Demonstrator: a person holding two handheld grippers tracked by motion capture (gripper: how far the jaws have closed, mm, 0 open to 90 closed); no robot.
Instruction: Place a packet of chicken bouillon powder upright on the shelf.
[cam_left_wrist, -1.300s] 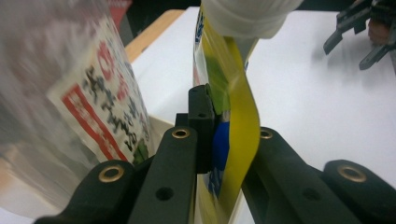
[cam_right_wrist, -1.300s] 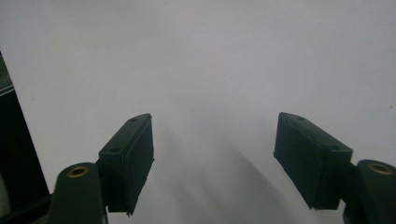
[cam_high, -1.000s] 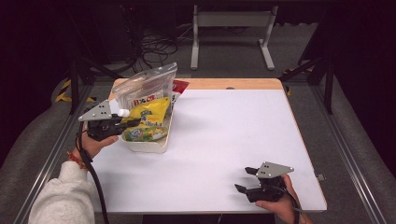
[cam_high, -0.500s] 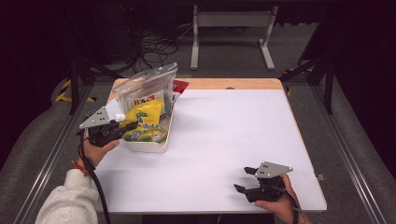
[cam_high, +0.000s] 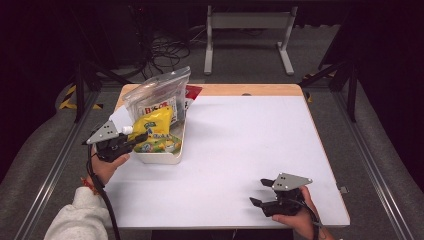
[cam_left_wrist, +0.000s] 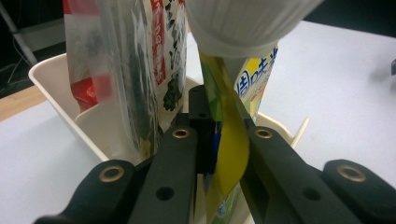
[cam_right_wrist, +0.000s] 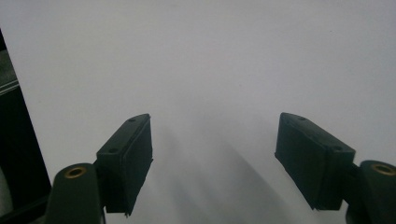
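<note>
A yellow pouch (cam_high: 154, 125) with a white cap (cam_left_wrist: 243, 23) stands tilted in a cream tray (cam_high: 161, 158) at the table's left. My left gripper (cam_high: 134, 138) is shut on the pouch's (cam_left_wrist: 232, 154) edge just below the cap, reaching in from the tray's left. A clear bag (cam_high: 161, 94) with red and white packets stands upright in the tray behind the pouch; in the left gripper view the bag (cam_left_wrist: 130, 70) is left of the jaws. My right gripper (cam_high: 259, 193) rests near the table's front right. Its jaws (cam_right_wrist: 215, 158) stand open over bare white tabletop.
The white table (cam_high: 250, 135) has a wooden strip along its far edge. A red packet (cam_high: 192, 91) lies behind the tray. Metal rails run along both sides of the table, and a stand and cables sit on the floor beyond.
My left gripper has sunk a little and come toward the person, lowering the yellow pouch into the tray. The right gripper has not moved.
</note>
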